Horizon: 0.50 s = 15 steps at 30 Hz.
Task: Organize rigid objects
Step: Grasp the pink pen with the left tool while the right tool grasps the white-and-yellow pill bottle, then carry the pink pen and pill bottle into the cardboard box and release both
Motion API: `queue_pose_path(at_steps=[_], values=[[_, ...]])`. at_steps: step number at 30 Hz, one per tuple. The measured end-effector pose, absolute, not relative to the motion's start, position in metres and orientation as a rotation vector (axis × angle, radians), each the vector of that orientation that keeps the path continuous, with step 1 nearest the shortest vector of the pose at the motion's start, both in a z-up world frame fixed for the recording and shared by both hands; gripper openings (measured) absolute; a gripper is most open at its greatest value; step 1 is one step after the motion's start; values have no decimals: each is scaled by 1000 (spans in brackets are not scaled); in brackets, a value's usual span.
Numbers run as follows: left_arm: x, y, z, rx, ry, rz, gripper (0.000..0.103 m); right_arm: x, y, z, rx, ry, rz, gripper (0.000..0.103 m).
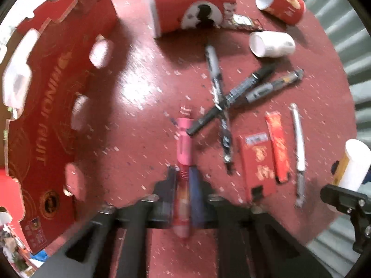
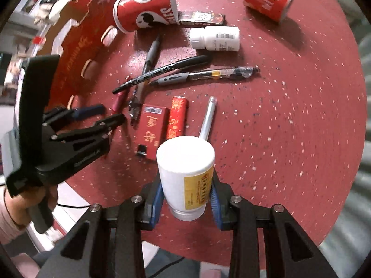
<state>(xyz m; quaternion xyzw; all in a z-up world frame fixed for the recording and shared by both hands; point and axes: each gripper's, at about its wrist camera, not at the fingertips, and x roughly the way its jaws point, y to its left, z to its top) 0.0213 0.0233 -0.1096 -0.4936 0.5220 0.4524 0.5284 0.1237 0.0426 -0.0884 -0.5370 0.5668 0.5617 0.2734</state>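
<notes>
Left hand-held gripper around pink pen

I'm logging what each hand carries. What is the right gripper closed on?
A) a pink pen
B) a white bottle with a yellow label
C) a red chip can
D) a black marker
B: in the right wrist view the right gripper has its blue pads pressed on both sides of the white bottle with a yellow label, lifted clear of the red table.

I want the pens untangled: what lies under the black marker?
The black marker crosses over a grey pen, which runs beneath its middle. The crossing stretch of that pen is covered.
</notes>
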Motion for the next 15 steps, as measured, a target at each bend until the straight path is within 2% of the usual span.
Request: queue_pose_path(at_steps=[5, 15], values=[[9, 15, -97, -1236, 1224, 1078, 10, 128, 37, -78, -1368, 1583, 1462, 37], [-3, -3, -29, -1168, 1149, 1108, 10, 161, 32, -43, -1264, 1645, 1417, 37]])
